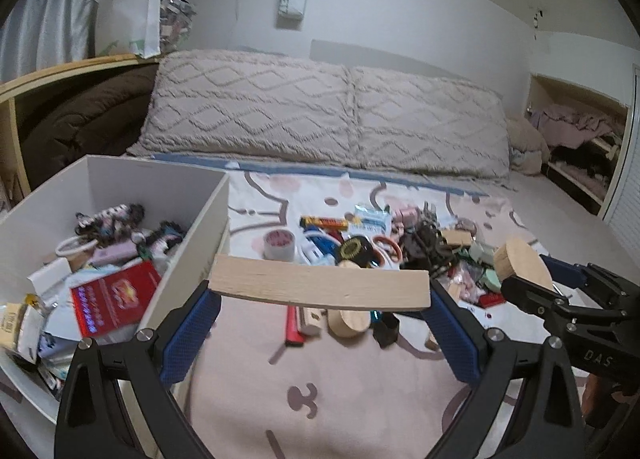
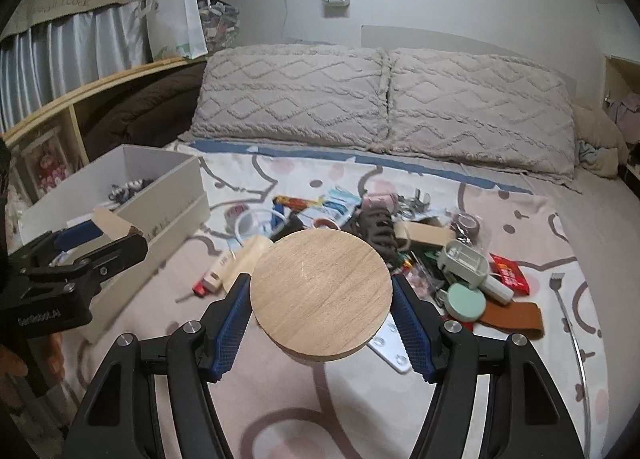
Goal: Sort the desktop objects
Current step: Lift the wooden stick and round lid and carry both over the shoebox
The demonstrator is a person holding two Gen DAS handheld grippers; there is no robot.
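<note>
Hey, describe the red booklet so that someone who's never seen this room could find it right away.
Start at the white box on the bed's left side, beside the clutter pile. Inside, near the front, the red booklet lies flat on top of papers, close to the wall facing the pile. It is the only bright red thing in the box, with lines of pale print across its cover.

Pale wooden plank (image 1: 320, 286) and tan round wooden disc (image 2: 321, 296); blue finger pads (image 2: 231, 325); white storage box (image 1: 156, 187); red booklet (image 1: 116, 298); pink cartoon-print blanket (image 2: 280, 411); beige diamond-textured pillows (image 2: 384, 99).
</note>
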